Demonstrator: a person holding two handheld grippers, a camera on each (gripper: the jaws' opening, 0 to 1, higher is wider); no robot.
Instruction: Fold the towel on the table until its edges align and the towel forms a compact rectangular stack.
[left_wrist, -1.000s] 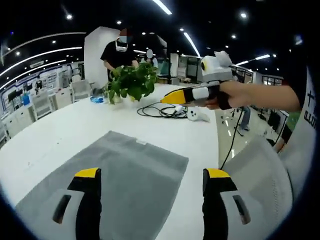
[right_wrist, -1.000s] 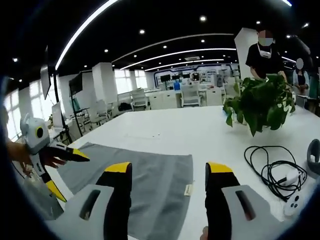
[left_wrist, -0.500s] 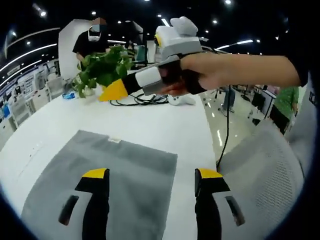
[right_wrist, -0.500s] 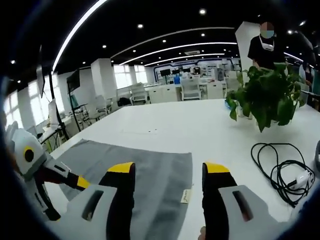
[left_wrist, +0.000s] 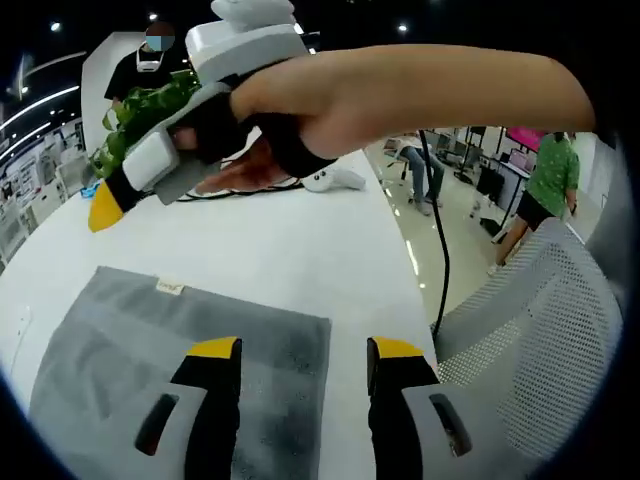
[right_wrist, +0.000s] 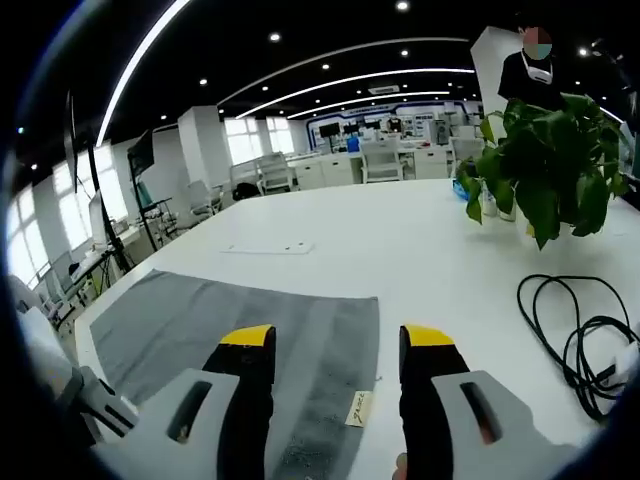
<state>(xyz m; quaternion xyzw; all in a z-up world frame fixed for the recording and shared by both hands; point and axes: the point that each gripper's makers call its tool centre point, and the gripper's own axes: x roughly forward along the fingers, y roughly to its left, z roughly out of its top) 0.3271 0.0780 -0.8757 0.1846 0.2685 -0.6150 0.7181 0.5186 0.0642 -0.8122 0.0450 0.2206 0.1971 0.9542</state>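
Towel (left_wrist: 150, 340) flat beneath both tongs

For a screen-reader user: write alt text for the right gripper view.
A grey towel lies flat on a white table, with the right gripper open above its near edge by a small tag. Beyond stand a leafy potted plant and a coiled black cable.

The left tool (left_wrist: 300, 350) hides the towel's (left_wrist: 120, 340) near edge.
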